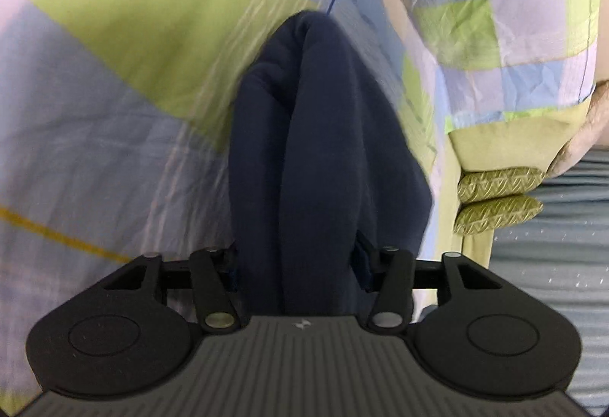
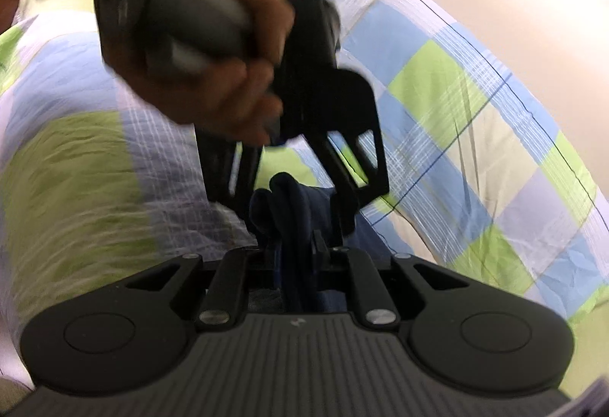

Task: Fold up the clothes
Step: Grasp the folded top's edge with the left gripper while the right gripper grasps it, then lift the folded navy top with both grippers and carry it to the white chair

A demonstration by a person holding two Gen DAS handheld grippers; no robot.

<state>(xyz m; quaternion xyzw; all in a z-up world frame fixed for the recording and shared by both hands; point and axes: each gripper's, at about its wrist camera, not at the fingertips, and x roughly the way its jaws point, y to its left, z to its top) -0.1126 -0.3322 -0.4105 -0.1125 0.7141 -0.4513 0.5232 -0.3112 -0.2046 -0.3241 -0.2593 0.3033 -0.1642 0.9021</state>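
Note:
A dark navy garment [image 1: 316, 158] hangs bunched in long folds from my left gripper [image 1: 300, 264], which is shut on it; the fingers are hidden under the cloth. In the right wrist view my right gripper [image 2: 297, 261] is shut on the same navy garment [image 2: 289, 203]. The left gripper [image 2: 327, 135], held by a hand [image 2: 213, 74], is just ahead of and above it, close to touching. Both hold the garment above a checked bedsheet [image 1: 133, 55].
The bedsheet [image 2: 456, 120] is checked in green, blue and lilac and covers the bed. A checked pillow [image 1: 506, 36] lies at the right. Two green patterned pads [image 1: 498, 200] and a grey-blue striped surface [image 1: 552, 245] lie at the right edge.

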